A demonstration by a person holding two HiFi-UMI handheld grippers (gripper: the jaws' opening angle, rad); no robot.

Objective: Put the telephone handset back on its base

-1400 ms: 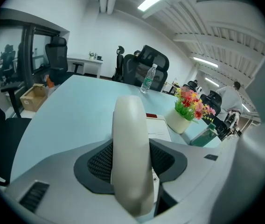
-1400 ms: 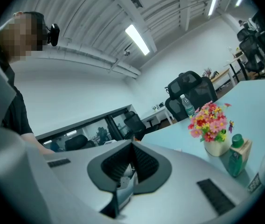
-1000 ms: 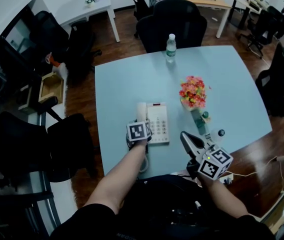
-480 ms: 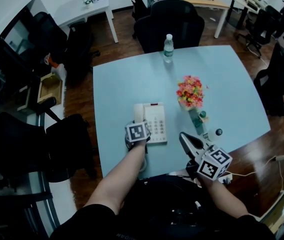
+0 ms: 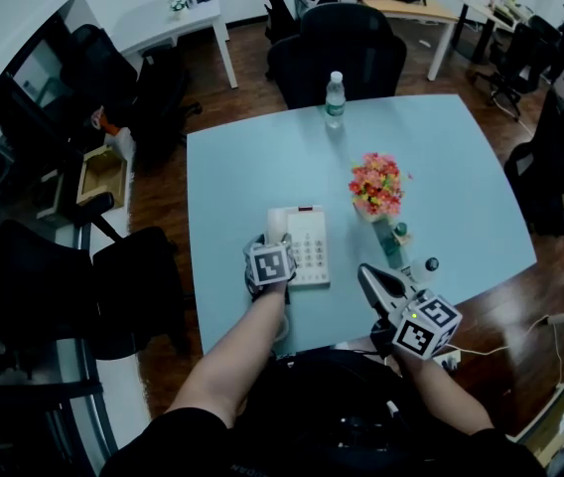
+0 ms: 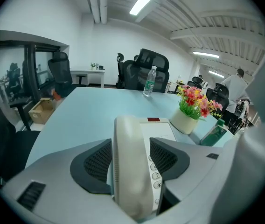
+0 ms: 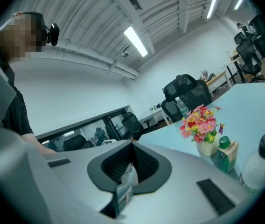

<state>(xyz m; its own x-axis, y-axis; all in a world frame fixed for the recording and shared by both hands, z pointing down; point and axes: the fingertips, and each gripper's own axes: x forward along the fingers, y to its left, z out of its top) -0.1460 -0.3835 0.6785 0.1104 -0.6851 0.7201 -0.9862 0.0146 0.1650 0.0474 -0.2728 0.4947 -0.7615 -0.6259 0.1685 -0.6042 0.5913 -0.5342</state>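
Note:
The cream handset (image 6: pixel 129 143) lies along the left side of the white telephone base (image 5: pixel 312 248) on the pale blue table (image 5: pixel 232 187). My left gripper (image 6: pixel 130 164) straddles the handset's near end. Its jaws are opening, and a thin gap shows between each dark pad and the handset. In the head view the left gripper (image 5: pixel 273 243) sits at the phone's near left corner, and the handset (image 5: pixel 278 221) pokes out beyond it. My right gripper (image 5: pixel 364 270) hovers to the right of the phone, off the table's near edge. The right gripper (image 7: pixel 131 146) is shut and holds nothing.
A pot of bright flowers (image 5: pixel 379 185) stands right of the phone, with a green carton (image 5: pixel 394 242) and a small black-capped bottle (image 5: pixel 427 265) beside it. A water bottle (image 5: pixel 335 97) stands at the far edge, before a black chair (image 5: pixel 347 43). The phone cord (image 5: pixel 284 323) trails toward me.
The left gripper has drawn slightly back toward me, and a little more of the handset shows beyond it. The right gripper has hardly moved.

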